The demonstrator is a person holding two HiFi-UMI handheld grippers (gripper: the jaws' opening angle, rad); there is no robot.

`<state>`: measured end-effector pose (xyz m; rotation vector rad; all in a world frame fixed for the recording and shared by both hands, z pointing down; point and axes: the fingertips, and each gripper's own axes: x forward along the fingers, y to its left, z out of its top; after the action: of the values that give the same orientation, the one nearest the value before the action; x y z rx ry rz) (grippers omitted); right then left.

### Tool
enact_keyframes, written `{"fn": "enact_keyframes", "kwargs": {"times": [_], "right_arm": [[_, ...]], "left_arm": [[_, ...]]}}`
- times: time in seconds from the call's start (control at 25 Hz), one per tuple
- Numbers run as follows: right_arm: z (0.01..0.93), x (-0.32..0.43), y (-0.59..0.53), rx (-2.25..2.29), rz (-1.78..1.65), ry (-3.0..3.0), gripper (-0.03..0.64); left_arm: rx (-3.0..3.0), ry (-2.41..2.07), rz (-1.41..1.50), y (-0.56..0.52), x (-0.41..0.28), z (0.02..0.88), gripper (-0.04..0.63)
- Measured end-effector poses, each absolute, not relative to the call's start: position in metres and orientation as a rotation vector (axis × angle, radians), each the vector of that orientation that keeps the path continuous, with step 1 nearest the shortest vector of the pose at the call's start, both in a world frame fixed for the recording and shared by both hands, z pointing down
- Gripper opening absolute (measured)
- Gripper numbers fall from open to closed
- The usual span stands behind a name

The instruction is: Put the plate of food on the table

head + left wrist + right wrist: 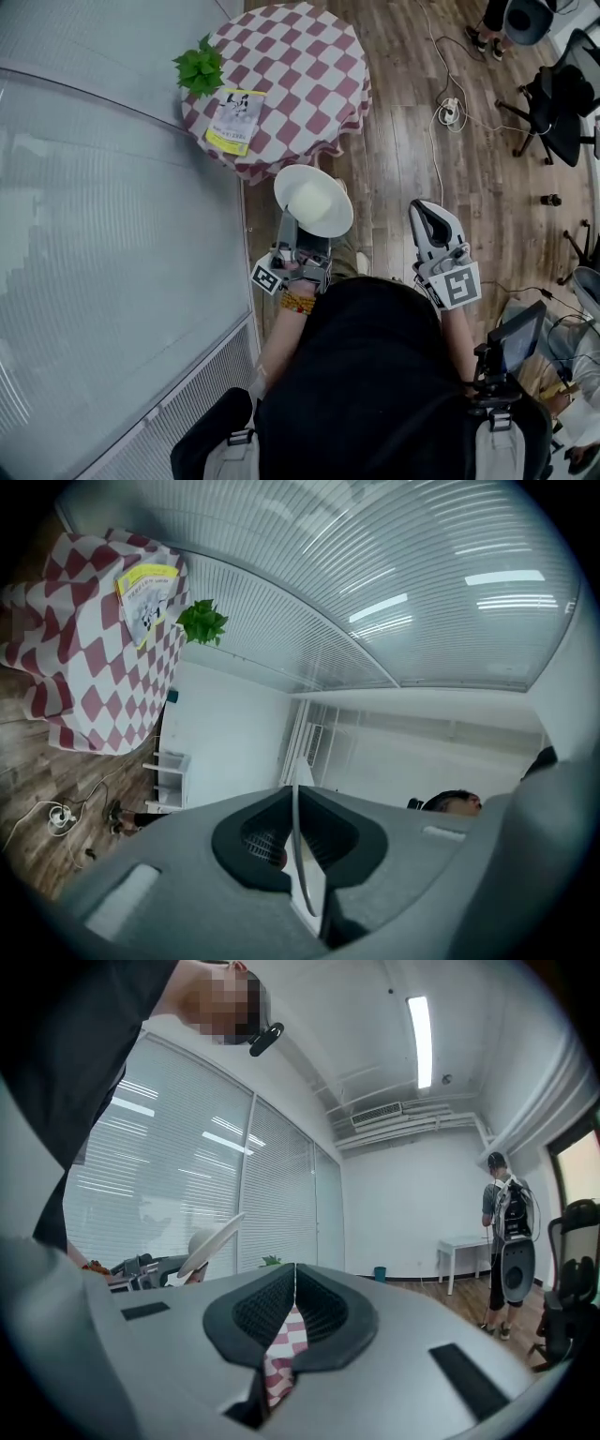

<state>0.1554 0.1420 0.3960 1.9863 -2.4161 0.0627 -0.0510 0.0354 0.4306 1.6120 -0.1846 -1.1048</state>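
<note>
One plate (314, 200) hangs short of the tabletop (300, 56), its rim pinched by the left tongs (294, 808) for carrying; right tongs (427, 211) pressed together, empty.

White plate (289, 183), tilted, pale food (317, 203), near red-checkered table (300, 66)

A plant (200, 67) and booklet (235, 119) block the table (314, 70) at its left edge; rest open.

Round table (314, 89) up ahead, draped in a red-and-white checked cloth (281, 47). A small green plant (200, 67) sits at its left edge, with a yellow-edged leaflet (234, 120) lying flat just beside it. The wooden floor (403, 187) runs all round, with a white power strip (450, 112) and its cables on the boards.
</note>
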Motion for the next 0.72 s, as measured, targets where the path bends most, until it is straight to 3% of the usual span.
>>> {"fn": "enact_keyframes", "kwargs": {"times": [0.72], "right_arm": [[0.378,0.201,-0.116,1.943,0.085,-2.334,0.012]], "left_arm": [[1.502,-0.137,-1.084,-0.267,0.036,0.459,0.017]]}}
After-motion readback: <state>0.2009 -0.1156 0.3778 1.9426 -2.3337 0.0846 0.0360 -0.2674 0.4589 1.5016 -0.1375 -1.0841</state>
